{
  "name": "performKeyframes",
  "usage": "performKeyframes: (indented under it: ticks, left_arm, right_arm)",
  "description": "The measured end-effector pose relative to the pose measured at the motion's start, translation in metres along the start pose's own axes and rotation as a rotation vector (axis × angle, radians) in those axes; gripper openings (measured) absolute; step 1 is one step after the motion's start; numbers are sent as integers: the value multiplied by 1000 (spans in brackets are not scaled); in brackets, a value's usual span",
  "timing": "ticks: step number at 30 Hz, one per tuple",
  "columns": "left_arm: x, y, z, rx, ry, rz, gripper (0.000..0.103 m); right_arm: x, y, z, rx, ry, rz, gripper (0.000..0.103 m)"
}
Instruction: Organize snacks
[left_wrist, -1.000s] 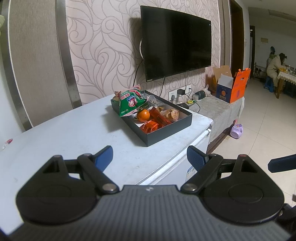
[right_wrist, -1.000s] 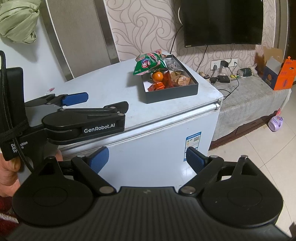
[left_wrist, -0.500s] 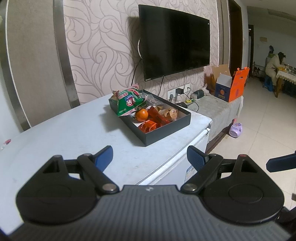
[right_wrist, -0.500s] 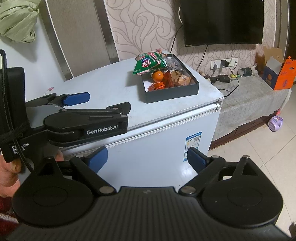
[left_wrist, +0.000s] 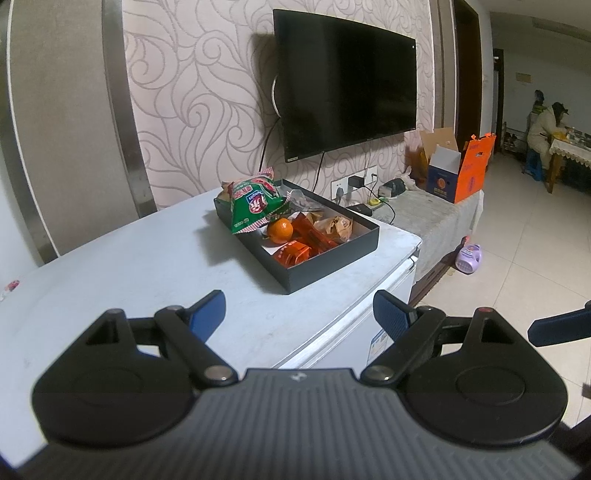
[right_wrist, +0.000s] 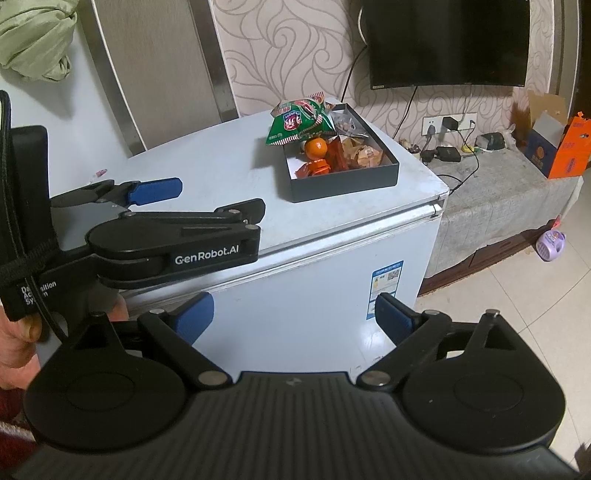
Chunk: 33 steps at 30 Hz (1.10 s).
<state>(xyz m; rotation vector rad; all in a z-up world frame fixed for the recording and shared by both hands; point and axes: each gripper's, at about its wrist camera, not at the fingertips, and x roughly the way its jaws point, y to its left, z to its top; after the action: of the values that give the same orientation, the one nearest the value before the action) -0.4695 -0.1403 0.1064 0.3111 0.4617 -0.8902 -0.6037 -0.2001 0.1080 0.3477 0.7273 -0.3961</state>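
I have both grippers held back from the shallow black cardboard box (left_wrist: 332, 254) on the far corner of the pale blue freezer lid. The left gripper (left_wrist: 299, 314) and right gripper (right_wrist: 293, 314) both stand with jaws wide apart, holding nothing. A green crinkly foil snack bag (left_wrist: 255, 206) lies over the box's far end, overhanging its rim; I judge it light, puffy and slippery, best pinched at a sealed edge. The round orange fruit (left_wrist: 280, 229) beside it would roll
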Motion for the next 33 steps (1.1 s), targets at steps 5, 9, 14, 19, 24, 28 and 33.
performKeyframes:
  ticks: [5,9,14,19,24,28,33]
  left_arm:
    - [1,0,0,0,-1,-2,88]
    - [3,-1,1,3,0,-2,88]
    - [4,-1,2,3,-1,-4,88]
    - [8,-3,5,4,-2,-7,88]
    - [9,-3,5,5,-2,-7,88]
    - [9,-3,6,4,-8,-8,88]
    - [16,-4,9,-1,-8,-7,87]
  right_arm:
    - [1,-1,1,-1,2,1,96]
    - [2,-2,1,0,3,1,96]
    - [2,-4,2,0,4,0,97]
    - [2,-7,2,2,3,-2,97]
    - [2,-11,3,5,3,-5,97]
    - [2,-13,3,9,3,-8,97]
    - [5,-13,5,12,10,-10,97]
